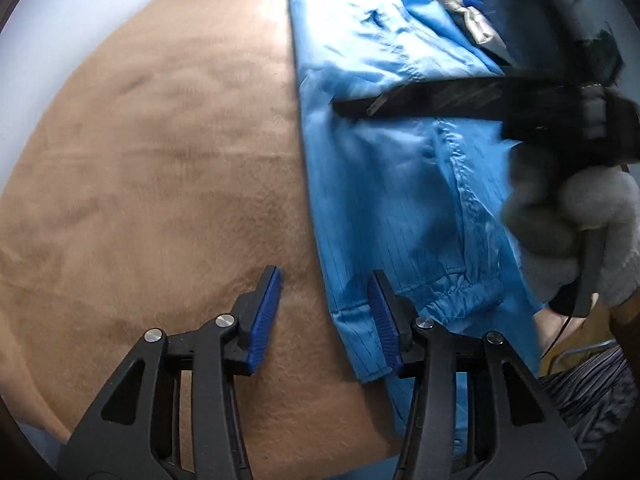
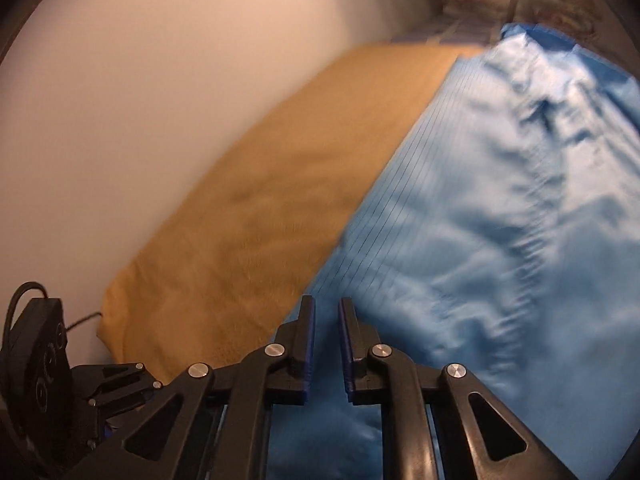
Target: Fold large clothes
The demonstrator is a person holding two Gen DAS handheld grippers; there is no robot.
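One blue garment (image 1: 384,184) is seen, laid on one tan plush blanket (image 1: 160,184). Two tongs are counted: the left tongs (image 1: 324,316) and the right tongs (image 2: 326,336), each fitted with two blue pads (image 1: 264,316). One grey-gloved hand (image 1: 576,224) is shown. One pale crumpled cloth (image 1: 474,20) is visible far off.

No writing to read anywhere here. The blue garment (image 1: 384,168) shows only fine pinstripes, no label or brand, and the round black housing (image 2: 38,364) at the left of the right-wrist view carries raised marks too blurred to make out.
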